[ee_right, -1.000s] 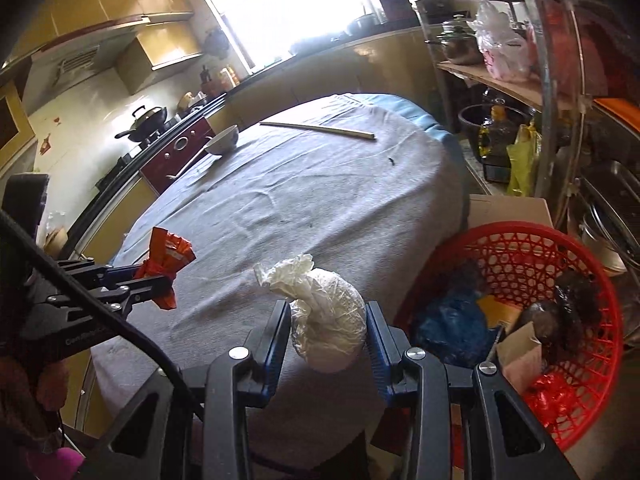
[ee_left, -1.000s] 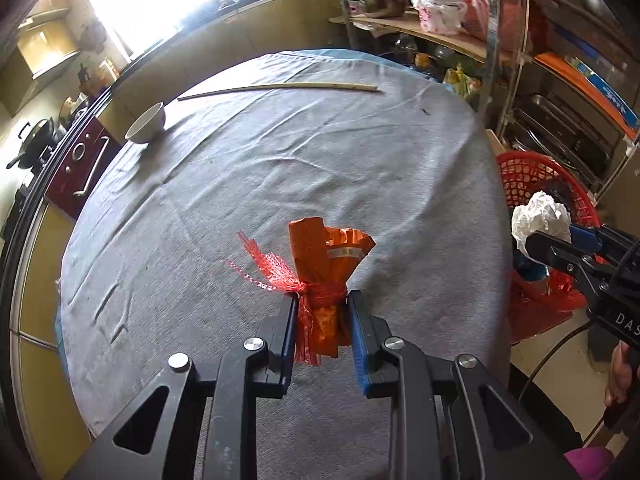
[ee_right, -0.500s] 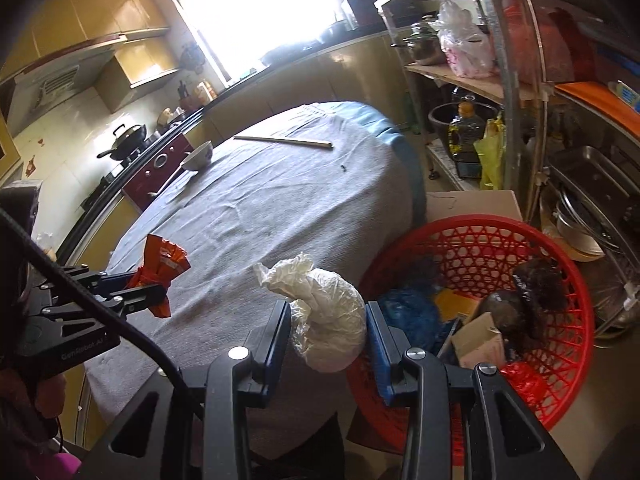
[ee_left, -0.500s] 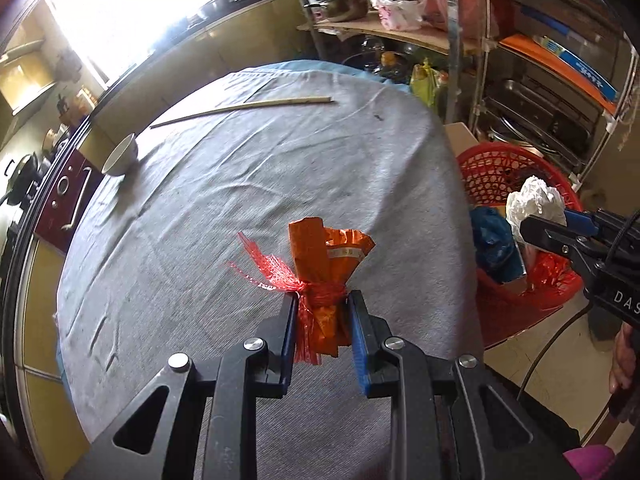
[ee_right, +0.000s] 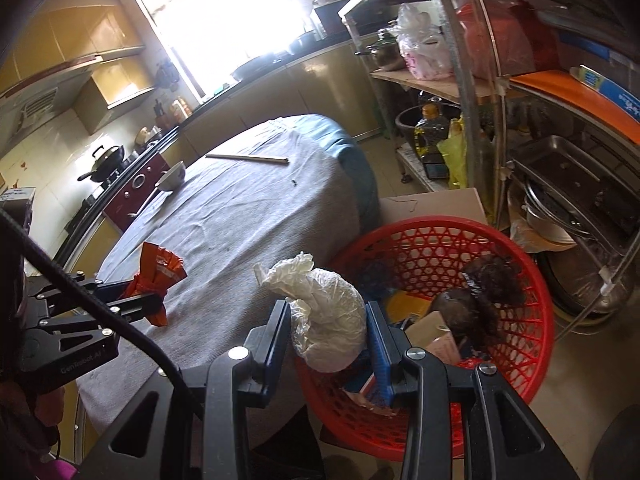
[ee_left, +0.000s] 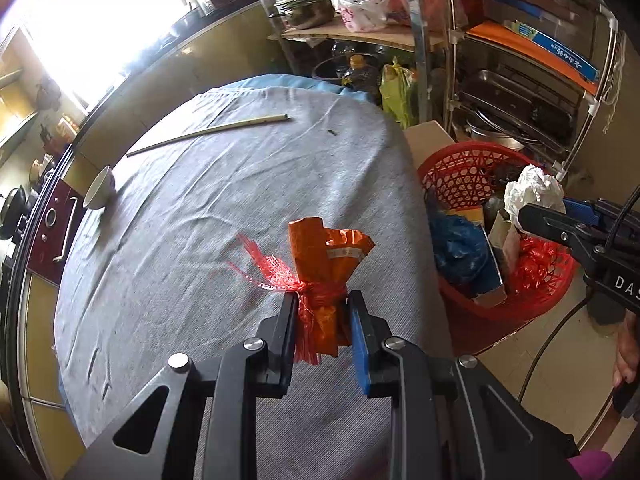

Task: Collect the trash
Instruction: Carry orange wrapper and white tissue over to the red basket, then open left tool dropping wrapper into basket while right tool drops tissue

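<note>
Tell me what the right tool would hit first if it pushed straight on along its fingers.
Probably the trash in the red basket: the right tool, shut on the white wad, points down over its near rim. Depth is uncertain.
</note>
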`<action>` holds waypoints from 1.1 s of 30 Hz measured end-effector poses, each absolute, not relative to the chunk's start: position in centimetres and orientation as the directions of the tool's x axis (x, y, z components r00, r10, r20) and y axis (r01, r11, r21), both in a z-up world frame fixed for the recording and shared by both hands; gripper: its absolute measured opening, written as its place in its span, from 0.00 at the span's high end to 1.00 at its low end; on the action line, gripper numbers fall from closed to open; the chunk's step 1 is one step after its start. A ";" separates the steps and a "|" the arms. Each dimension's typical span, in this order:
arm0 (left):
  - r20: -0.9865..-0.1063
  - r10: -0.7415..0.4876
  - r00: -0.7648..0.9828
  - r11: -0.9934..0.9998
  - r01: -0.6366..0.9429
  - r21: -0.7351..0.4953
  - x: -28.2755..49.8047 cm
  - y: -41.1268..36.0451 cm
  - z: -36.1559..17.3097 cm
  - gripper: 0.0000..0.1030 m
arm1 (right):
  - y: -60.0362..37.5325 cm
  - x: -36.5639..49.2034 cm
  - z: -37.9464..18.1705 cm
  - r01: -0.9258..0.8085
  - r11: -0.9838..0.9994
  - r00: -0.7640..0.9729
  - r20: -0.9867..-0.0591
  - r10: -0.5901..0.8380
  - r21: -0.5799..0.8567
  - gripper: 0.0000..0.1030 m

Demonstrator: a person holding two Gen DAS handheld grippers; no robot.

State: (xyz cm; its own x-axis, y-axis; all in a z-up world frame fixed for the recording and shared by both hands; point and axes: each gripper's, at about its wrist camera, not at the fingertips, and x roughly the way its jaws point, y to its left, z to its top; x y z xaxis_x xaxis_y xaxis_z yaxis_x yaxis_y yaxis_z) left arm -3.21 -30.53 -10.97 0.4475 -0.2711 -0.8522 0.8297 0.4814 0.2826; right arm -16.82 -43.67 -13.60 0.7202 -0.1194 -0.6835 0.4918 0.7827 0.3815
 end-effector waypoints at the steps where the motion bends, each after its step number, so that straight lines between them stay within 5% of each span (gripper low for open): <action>1: -0.852 -0.274 0.446 0.477 0.832 0.283 -3.4 -30.8 -11.0 0.75 | -43.8 -17.0 -13.6 0.495 0.780 0.720 -0.683 -0.123 0.381 0.61; 33: -0.845 -0.390 0.366 0.294 0.919 0.263 -7.4 -37.6 -12.2 0.74 | -49.9 -19.0 -14.3 0.606 0.687 0.695 -0.687 -0.213 0.400 0.58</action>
